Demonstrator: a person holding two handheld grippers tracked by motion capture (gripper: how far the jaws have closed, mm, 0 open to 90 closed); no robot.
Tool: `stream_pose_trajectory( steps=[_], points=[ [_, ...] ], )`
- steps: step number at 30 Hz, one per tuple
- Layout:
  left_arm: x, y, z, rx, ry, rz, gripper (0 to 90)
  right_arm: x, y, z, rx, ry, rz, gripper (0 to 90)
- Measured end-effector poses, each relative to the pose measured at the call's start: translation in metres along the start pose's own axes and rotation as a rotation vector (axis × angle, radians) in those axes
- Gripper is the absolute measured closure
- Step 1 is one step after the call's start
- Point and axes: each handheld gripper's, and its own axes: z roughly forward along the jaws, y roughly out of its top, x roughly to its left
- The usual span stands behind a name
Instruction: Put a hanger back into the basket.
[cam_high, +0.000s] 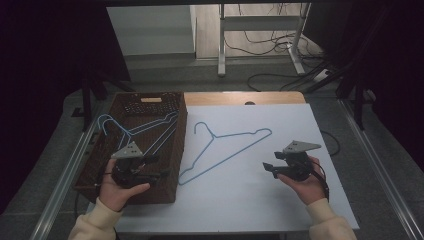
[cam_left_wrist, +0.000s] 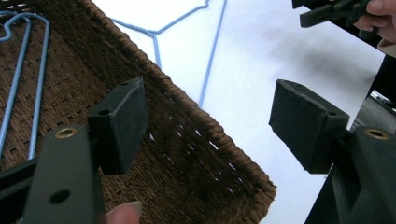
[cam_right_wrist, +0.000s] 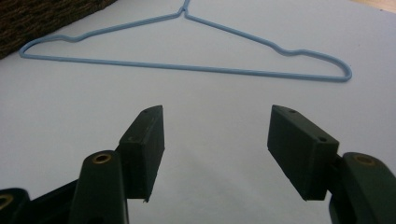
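Note:
A light blue wire hanger (cam_high: 226, 148) lies flat on the white table top (cam_high: 250, 200), and it stretches across the right gripper view (cam_right_wrist: 187, 66) and the left gripper view (cam_left_wrist: 211, 56). More blue hangers (cam_high: 145, 131) rest in the brown wicker basket (cam_high: 100, 165) at the left, seen as blue wires (cam_left_wrist: 18, 79) on the weave (cam_left_wrist: 196, 158). My left gripper (cam_high: 159, 167) (cam_left_wrist: 208, 123) is held over the basket's near right part, open and empty. The right gripper (cam_high: 269, 169) (cam_right_wrist: 215, 151) hovers open over bare table, right of the hanger.
Metal rails run along both table sides. A wooden strip (cam_high: 240, 97) edges the far side. Behind the table stand a white frame (cam_high: 260, 30) and loose cables (cam_high: 280, 47) on the floor. The other hand's gripper (cam_left_wrist: 336, 11) appears top right in the left gripper view.

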Motion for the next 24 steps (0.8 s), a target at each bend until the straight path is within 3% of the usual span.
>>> stream_pose_trajectory(
  steps=[1,4,11,15,18,24],
  points=[
    [0.0,0.0,0.0,0.001,0.0,-0.003,27.5,0.0,0.001,0.0,0.0,-0.019,0.001,33.8],
    [0.0,0.0,0.0,0.004,0.0,-0.003,27.4,0.0,0.003,0.001,0.004,-0.019,0.019,29.5],
    [0.002,0.002,-0.001,0.003,0.001,-0.013,27.0,0.006,0.007,0.013,0.071,0.025,0.031,27.1],
    [0.003,0.002,-0.002,0.002,0.003,-0.015,27.0,0.007,0.015,0.026,0.111,0.04,0.028,33.1],
    [0.003,0.001,-0.002,0.005,0.004,-0.014,27.0,0.009,0.028,0.043,0.138,0.056,0.036,45.9],
    [0.003,0.001,-0.003,0.006,0.003,-0.009,26.9,0.019,0.045,0.073,0.182,0.078,-0.001,56.7]
  ],
)
